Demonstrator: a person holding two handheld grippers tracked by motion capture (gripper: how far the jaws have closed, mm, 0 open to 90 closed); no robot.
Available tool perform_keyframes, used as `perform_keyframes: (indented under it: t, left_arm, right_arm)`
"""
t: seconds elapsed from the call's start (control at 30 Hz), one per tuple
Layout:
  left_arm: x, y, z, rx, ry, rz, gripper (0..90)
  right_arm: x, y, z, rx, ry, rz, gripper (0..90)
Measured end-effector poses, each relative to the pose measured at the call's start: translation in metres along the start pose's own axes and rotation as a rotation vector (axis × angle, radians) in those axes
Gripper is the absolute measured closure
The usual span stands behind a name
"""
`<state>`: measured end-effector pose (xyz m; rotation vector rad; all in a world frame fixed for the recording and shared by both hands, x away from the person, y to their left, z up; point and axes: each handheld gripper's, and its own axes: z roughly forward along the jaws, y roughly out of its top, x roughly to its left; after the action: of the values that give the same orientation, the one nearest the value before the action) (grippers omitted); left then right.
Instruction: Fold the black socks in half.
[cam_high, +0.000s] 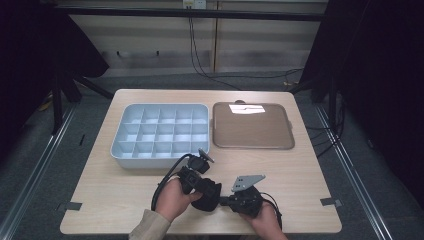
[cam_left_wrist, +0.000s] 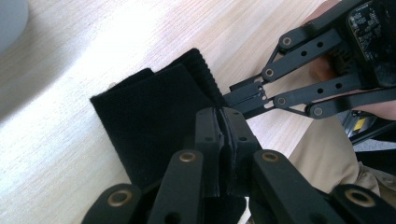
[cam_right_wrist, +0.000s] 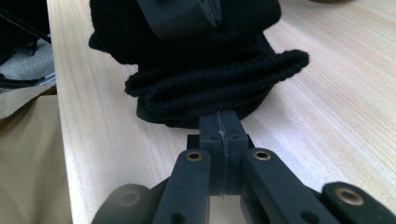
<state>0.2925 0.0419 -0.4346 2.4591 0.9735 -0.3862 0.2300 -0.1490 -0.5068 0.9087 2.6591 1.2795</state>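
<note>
The left gripper (cam_left_wrist: 223, 140) has its jaws pressed together on a fold of the black knitted fabric piece (cam_left_wrist: 154, 121), which spreads ahead of its tips on the pale wooden table (cam_left_wrist: 70, 70). The right gripper (cam_right_wrist: 219, 133) has its jaws closed flat against each other, tips at the near ribbed edge of the fabric; whether they pinch any cloth I cannot tell. Beyond both grippers stand a light blue compartmented plastic tray (cam_high: 162, 132) and a brown square tray (cam_high: 252, 127).
</note>
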Motion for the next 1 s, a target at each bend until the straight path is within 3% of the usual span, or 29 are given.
perform_keyframes:
  t: [1.0]
  left_arm:
    - [-0.0038,0.0024,0.0068,-0.005,-0.006,-0.002,85.9]
  right_arm:
    - [0.0021,0.0005,0.0019,-0.006,-0.007,-0.009,90.0]
